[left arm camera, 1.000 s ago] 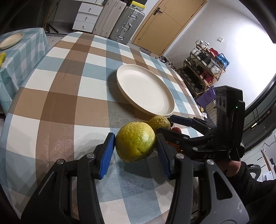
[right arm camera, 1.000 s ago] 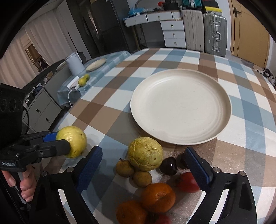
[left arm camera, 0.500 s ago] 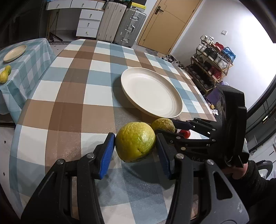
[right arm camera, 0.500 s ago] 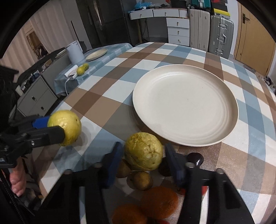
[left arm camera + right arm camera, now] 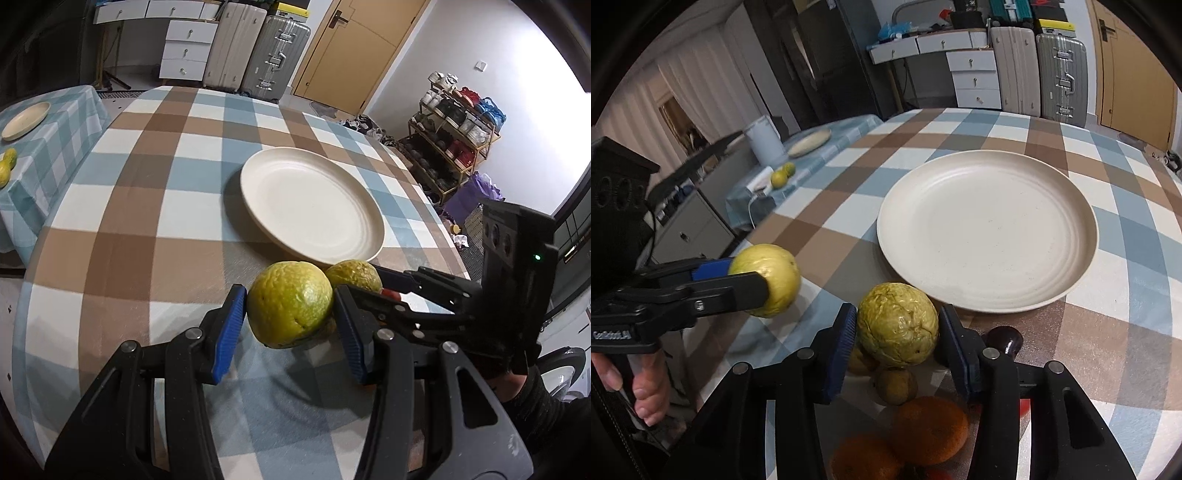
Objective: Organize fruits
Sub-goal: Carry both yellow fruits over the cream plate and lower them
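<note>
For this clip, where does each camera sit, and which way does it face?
Left wrist: on the left gripper, looking down along its fingers at the yellow-green fruit it clamps; a dark sleeve shows.
Right wrist: on the right gripper, clamping the wrinkled fruit; a bare hand shows.
Shared: the plate, both fruits, and each other's gripper.

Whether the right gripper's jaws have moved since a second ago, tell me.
Yes. The right gripper has just been closing; its pads, earlier wide apart, now clamp the wrinkled yellow-green fruit before the plate.
</note>
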The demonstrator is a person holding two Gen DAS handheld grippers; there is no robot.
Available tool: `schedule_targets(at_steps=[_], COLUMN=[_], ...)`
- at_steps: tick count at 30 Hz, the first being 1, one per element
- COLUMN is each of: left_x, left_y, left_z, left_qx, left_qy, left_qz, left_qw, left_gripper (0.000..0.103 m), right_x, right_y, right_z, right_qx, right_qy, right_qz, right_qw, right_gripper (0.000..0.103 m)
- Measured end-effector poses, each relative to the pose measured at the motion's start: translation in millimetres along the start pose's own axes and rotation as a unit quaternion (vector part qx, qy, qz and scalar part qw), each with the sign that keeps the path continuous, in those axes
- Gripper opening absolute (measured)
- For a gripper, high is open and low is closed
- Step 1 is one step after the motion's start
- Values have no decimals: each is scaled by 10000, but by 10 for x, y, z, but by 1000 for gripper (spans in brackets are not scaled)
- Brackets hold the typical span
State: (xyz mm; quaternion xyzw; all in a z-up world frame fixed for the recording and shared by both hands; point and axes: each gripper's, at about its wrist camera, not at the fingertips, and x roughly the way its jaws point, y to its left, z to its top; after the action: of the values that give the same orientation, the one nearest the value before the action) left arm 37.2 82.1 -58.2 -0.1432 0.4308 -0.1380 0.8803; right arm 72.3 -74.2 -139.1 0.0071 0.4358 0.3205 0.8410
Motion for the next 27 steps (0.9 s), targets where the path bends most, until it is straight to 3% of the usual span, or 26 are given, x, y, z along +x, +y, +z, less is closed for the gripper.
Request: schedule_targets(at_steps=[14, 27], left_x=[294, 631], left_y=[-129, -147], left_z=[349, 1340], left_qx=[150, 422], left_qy=[19, -351], left_qz=[-68, 66], left_qw=[9999, 9985], left_gripper=[46, 46], right_x=[-331, -499], right_y=[-294, -732], right_z=[3, 613], right_qx=[496, 621], right_qy=[-668, -1115], right_qz=[355, 201], right_qw=[9959, 9916], right_gripper=[47, 47])
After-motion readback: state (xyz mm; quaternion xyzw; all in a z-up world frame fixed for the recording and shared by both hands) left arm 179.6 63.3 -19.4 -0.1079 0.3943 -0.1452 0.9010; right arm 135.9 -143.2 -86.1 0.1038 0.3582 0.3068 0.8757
